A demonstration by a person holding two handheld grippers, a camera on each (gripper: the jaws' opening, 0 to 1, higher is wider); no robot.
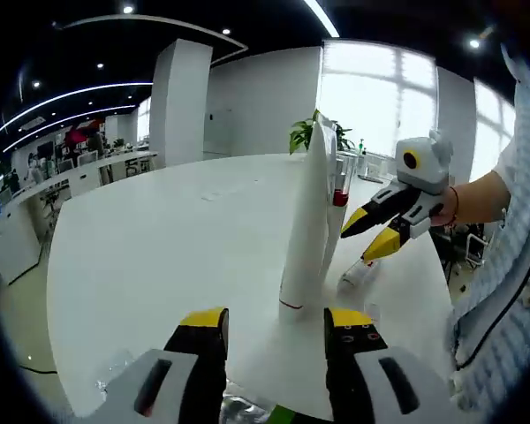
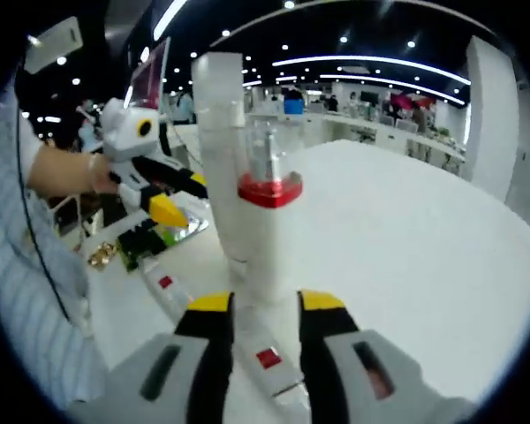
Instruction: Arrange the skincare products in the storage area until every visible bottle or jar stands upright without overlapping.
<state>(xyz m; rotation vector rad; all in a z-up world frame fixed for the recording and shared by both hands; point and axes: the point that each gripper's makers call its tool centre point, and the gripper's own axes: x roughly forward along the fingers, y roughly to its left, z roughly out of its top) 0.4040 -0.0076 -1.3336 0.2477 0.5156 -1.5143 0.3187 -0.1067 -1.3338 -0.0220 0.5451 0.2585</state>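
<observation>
Both claws hang released near the tall white upright tube (image 1: 307, 221) on the white surface (image 1: 159, 256). Right gripper view adds a red-collared clear-capped bottle (image 2: 269, 212) beside it and a small flat tube (image 2: 263, 353) lying below.

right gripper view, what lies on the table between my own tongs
In the right gripper view a small white tube with a red label lies flat on the white table between the open right tongs.

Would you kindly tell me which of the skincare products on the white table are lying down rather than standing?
The small red-labelled tubes lie flat by the right gripper; the tall white tube and red-collared bottle stand upright.
</observation>
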